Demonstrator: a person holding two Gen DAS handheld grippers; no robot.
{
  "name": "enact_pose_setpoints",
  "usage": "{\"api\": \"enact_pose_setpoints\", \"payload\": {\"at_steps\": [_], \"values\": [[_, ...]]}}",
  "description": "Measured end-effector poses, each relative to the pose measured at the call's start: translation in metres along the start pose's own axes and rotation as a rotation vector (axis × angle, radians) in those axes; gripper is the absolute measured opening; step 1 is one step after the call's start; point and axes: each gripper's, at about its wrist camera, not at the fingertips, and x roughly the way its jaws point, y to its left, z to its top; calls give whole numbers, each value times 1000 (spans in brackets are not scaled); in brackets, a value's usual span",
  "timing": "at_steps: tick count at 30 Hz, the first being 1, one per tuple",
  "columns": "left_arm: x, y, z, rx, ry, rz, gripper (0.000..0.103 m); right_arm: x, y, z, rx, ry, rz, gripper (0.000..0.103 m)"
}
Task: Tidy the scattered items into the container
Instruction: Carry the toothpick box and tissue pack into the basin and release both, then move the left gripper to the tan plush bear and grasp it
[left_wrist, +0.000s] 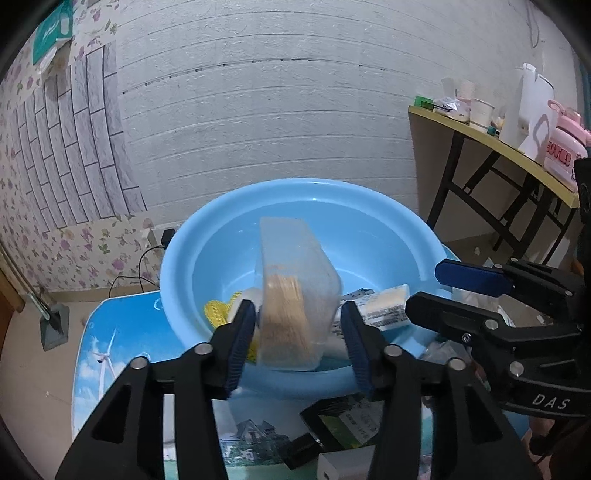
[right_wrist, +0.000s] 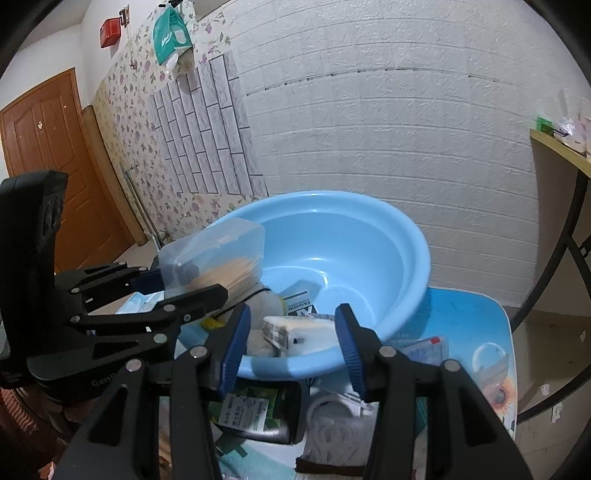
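Note:
A light blue basin (left_wrist: 207, 221) stands on a small printed table (left_wrist: 110, 332). A clear plastic box of wooden sticks (left_wrist: 295, 295) hangs tilted and blurred over the basin's near rim, between the jaws of my left gripper (left_wrist: 297, 332). The pads stand slightly off its sides, so the gripper is open. In the right wrist view the same box (right_wrist: 221, 251) sits at the left gripper (right_wrist: 177, 284). My right gripper (right_wrist: 293, 347) is open and empty just before the basin (right_wrist: 406, 229). Inside lie a tissue pack (right_wrist: 295, 332), a yellow item (left_wrist: 218, 310) and a printed card (right_wrist: 301, 304).
On the table in front of the basin lie a black and green packet (right_wrist: 255, 410), a white cloth-like item (right_wrist: 332, 424) and a small clear packet (right_wrist: 424, 349). A folding table (left_wrist: 480, 136) with cups and a kettle stands right. The white wall is close behind.

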Motion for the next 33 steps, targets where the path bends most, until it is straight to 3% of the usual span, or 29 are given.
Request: {"api": "enact_pose_setpoints", "payload": {"at_steps": [9, 14, 33], "values": [[-1, -4, -4, 6, 4, 3, 57, -4, -3, -4, 8, 11, -6, 47], [-9, -2, -4, 4, -10, -4, 68, -5, -2, -5, 11, 17, -6, 47], [-36, 3, -18, -15, -30, 9, 69, -20, -4, -13, 27, 17, -23, 47]]}}
